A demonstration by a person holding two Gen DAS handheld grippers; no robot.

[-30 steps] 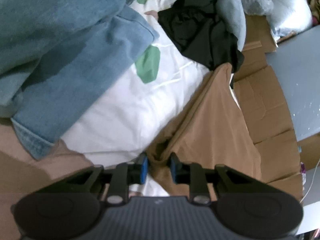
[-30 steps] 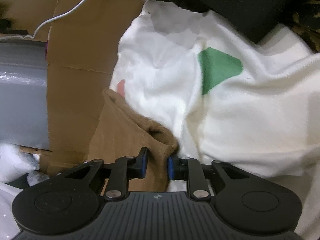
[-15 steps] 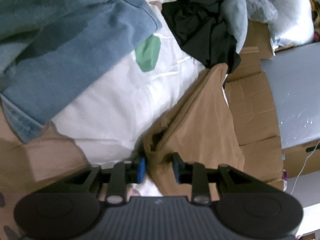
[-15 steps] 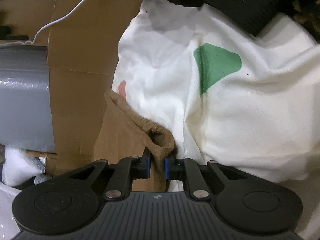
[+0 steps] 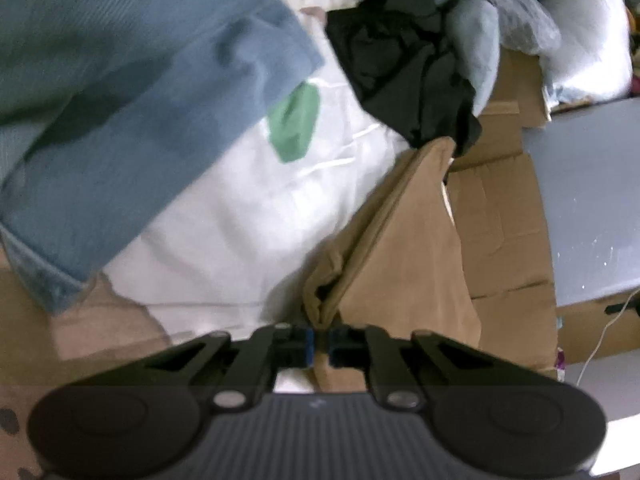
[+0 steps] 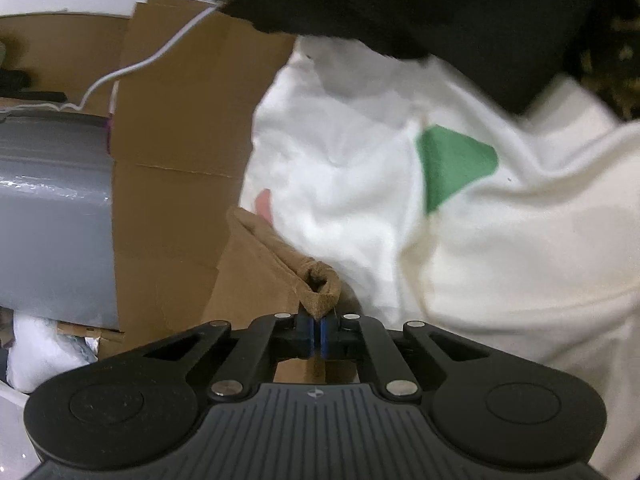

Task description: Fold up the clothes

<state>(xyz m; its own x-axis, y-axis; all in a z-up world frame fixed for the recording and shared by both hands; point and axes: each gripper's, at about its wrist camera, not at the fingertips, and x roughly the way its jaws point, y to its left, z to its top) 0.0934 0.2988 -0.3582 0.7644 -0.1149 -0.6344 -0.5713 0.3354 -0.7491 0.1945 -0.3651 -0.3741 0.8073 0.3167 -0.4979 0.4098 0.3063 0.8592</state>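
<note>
Our left gripper (image 5: 319, 345) and right gripper (image 6: 318, 334), both slack half a second ago, now clamp opposite corners of the tan garment (image 5: 404, 264), stretched between them over the white sheet (image 5: 256, 216), ready, we judge, for lifting and folding.

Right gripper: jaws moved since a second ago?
Yes. The right gripper has shut on the tan fabric garment, whose bunched corner now sits nearer the green patch.

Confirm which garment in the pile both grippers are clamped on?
The tan garment. Left gripper and right gripper each pinch a bunched corner of it; the blue jeans, white sheet and black garment lie untouched.
</note>
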